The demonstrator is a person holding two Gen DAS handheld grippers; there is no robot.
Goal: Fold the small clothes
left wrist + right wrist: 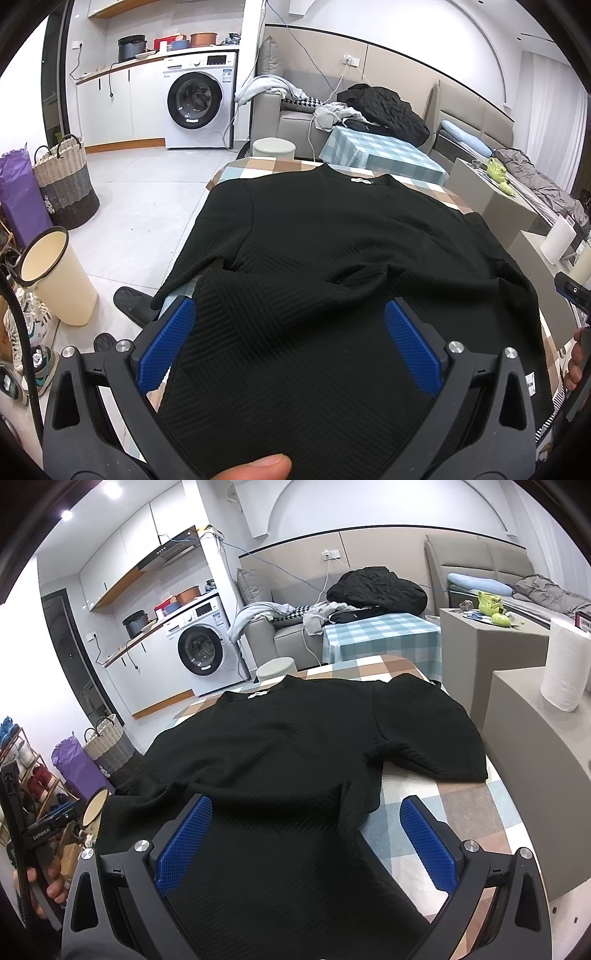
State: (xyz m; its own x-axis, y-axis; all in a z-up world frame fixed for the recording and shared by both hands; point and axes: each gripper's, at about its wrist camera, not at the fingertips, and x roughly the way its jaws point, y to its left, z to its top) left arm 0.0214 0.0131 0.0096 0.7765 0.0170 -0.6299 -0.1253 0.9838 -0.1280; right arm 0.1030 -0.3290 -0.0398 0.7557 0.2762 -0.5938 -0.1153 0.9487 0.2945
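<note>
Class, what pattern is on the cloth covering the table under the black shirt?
Checked tablecloth, brown, pale blue and white squares; right wrist view shows it best.

Little can be read. Far ahead and left of the left gripper, the washing machine [199, 101] carries a small brand mark and a display, both too small to make out. A white tag [530, 386] on that gripper's right finger arm shows letters that stay unclear. In the right wrist view, a black device [46, 829] at the far left bears pale lettering, also unreadable.
</note>
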